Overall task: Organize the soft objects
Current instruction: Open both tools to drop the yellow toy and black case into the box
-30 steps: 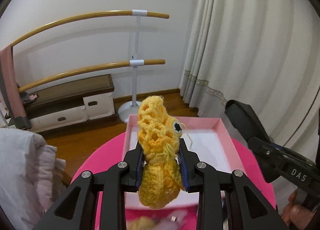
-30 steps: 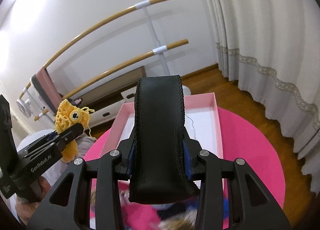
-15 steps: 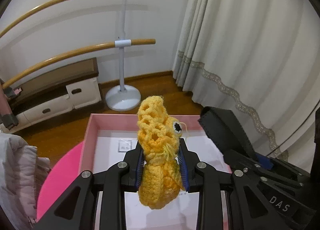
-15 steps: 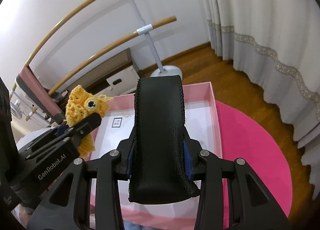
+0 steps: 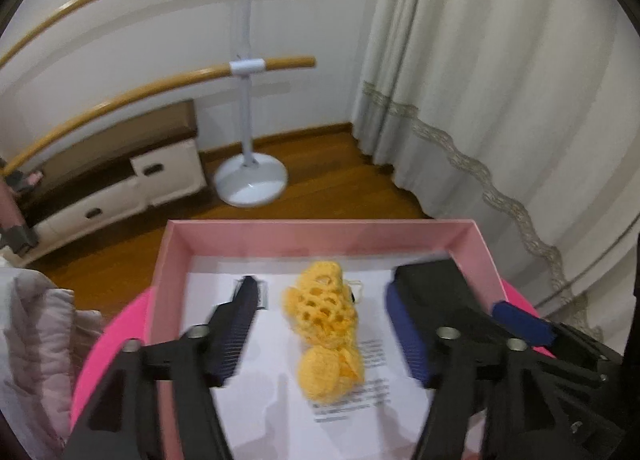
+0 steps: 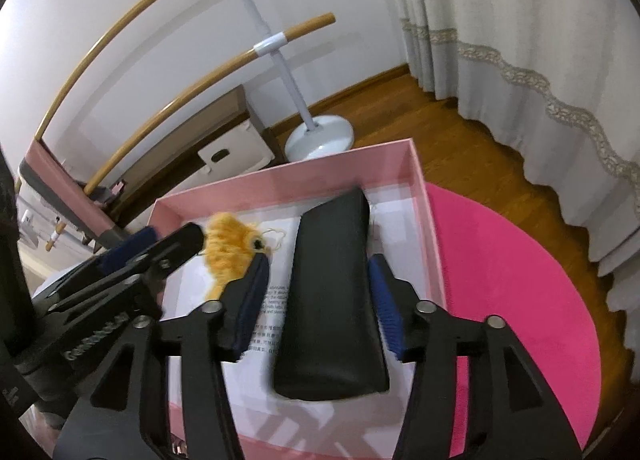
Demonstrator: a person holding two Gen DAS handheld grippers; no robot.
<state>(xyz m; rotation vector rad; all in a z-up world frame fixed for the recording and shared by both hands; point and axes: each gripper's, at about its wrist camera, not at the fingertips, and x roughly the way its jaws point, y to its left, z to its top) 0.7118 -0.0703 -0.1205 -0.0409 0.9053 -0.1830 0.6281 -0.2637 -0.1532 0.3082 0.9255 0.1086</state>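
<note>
Since a second ago I have carried both loads over the pink box (image 5: 172,260), and both sets of jaws are now opening. My left hand-held gripper (image 5: 320,324) stands apart, and the yellow crochet toy (image 5: 324,324) has dropped free between its pads onto the white printed sheet (image 5: 372,392) lining the box floor, near the far wall. My right hand-held gripper (image 6: 316,296) is parting too; the black leather pouch (image 6: 332,292) lies between its blue pads, which look just clear of it, by the box's right wall. I judge both soft things delivered. The toy is open-mesh yarn, lumpy and floppy; the pouch is smooth, flat and tapered, with a stitched edge. The box sits on a round magenta tabletop (image 6: 512,284).
</note>
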